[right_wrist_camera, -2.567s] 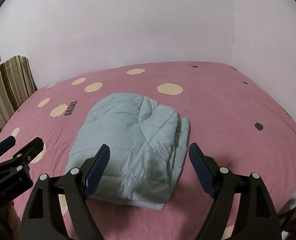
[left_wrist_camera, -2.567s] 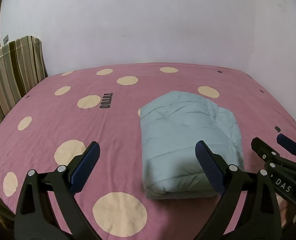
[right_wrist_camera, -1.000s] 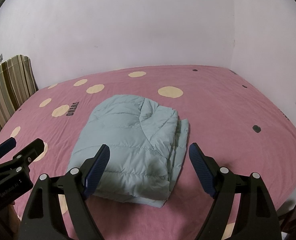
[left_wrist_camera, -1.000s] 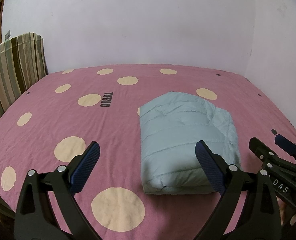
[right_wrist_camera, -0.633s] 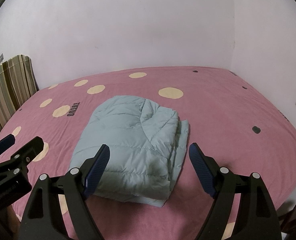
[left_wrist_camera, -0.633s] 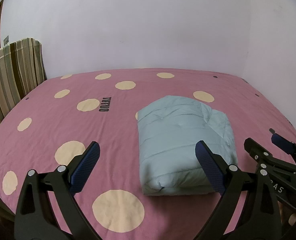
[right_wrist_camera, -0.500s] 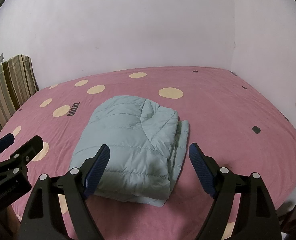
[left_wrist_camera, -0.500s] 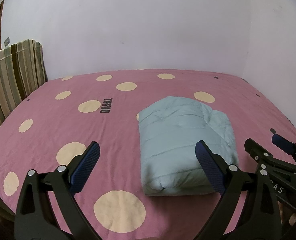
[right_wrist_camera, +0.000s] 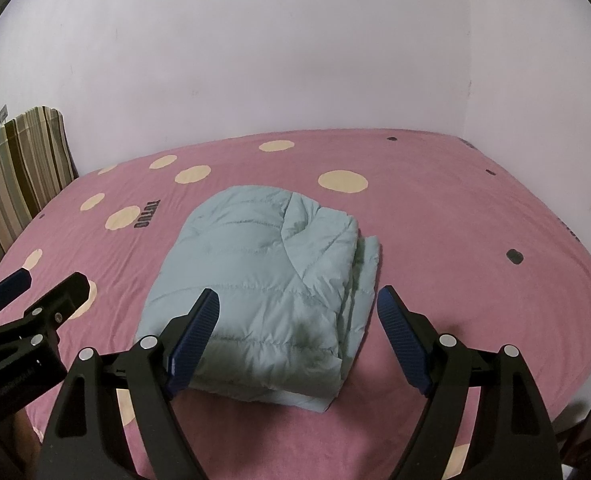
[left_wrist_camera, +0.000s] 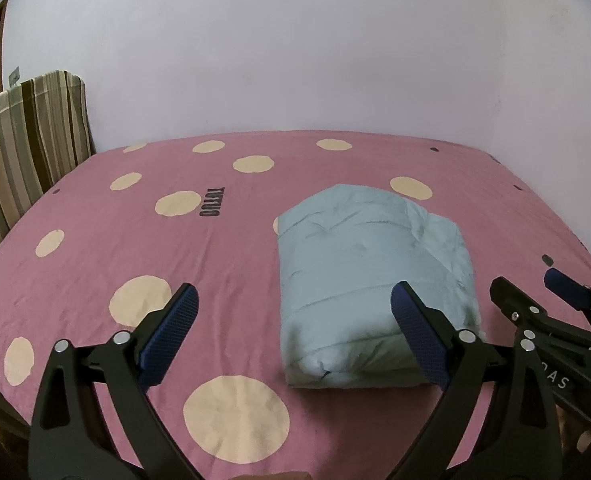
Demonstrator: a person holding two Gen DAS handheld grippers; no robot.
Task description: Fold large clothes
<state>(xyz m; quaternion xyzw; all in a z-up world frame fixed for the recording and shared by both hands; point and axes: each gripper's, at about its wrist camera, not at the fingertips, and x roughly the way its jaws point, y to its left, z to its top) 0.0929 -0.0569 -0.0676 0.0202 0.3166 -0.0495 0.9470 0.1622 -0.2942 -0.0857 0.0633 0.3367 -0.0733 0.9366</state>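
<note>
Tongs, left (left_wrist_camera: 293, 322) and right (right_wrist_camera: 297, 322), gape empty above folded pale-blue jacket (right_wrist_camera: 263, 292) on pink bedsheet (left_wrist_camera: 143, 240).

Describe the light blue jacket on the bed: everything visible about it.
The jacket is pale blue-green, quilted and puffy, folded into a thick, roughly rectangular bundle. Stacked layer edges show along its right side, the rounded fold along its near left. It lies flat on the pink dotted bedsheet, and neither open hand-held gripper touches it.

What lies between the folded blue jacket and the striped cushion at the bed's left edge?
Only bare pink sheet with cream dots and a small dark printed word. Nothing stands between the folded jacket and the striped cushion; the left wrist view shows it best.
</note>
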